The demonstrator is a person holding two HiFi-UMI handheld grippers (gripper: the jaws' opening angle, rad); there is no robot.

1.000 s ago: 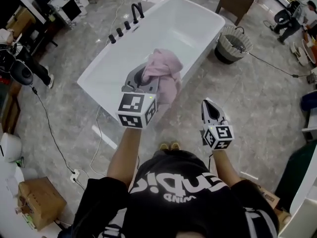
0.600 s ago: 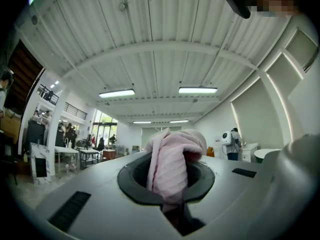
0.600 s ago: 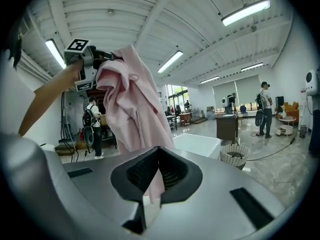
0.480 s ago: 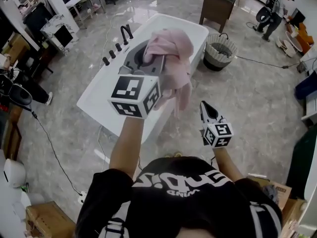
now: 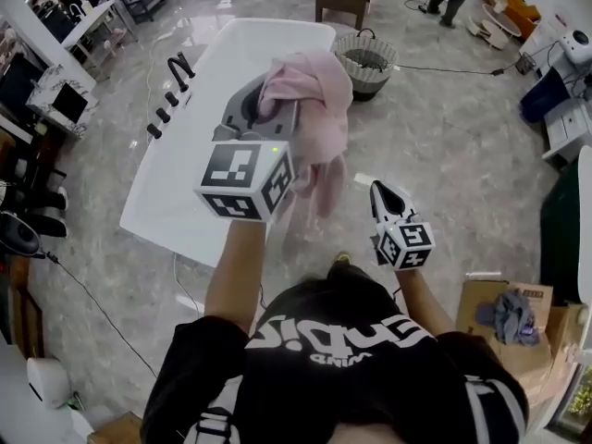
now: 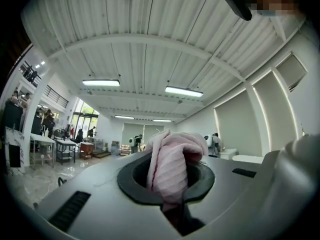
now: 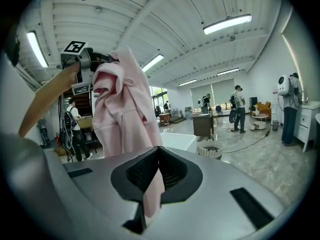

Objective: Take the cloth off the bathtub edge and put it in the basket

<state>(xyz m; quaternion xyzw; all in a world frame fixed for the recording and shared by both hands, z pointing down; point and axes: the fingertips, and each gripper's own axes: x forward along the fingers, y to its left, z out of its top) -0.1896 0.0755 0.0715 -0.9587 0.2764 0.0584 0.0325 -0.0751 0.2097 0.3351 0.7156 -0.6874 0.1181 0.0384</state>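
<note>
**Carrying the pink cloth high, basket ahead**

In the head view, the white bathtub [image 5: 176, 165] is spread from nine to eleven o'clock, and no cloth is seen on its edge. The left tool [image 5: 274, 117] is held up near the centre, its jaws pinched on a bunched fold of the pink cloth [image 5: 319, 100]. The rest of the cloth is left to hang at five o'clock of that tool. The high carry is judged to be meant to keep the trailing end off the tub rim and the floor. The basket [image 5: 365, 61] is seen at twelve o'clock, on the floor just beyond the tub's far end. The right tool [image 5: 382, 192] is kept low at four o'clock of the cloth and apart from it. Its jaws are pressed together on nothing, and it is judged to be parked out of the way.

The pinch itself is shown only by the left gripper view: ribbed fabric is wedged between the jaws, with ceiling behind and no basket. The cloth's full hanging length is shown only by the right gripper view, with the basket beyond it. A pink sliver seen through that tool's slit is taken for the cloth behind.
</note>
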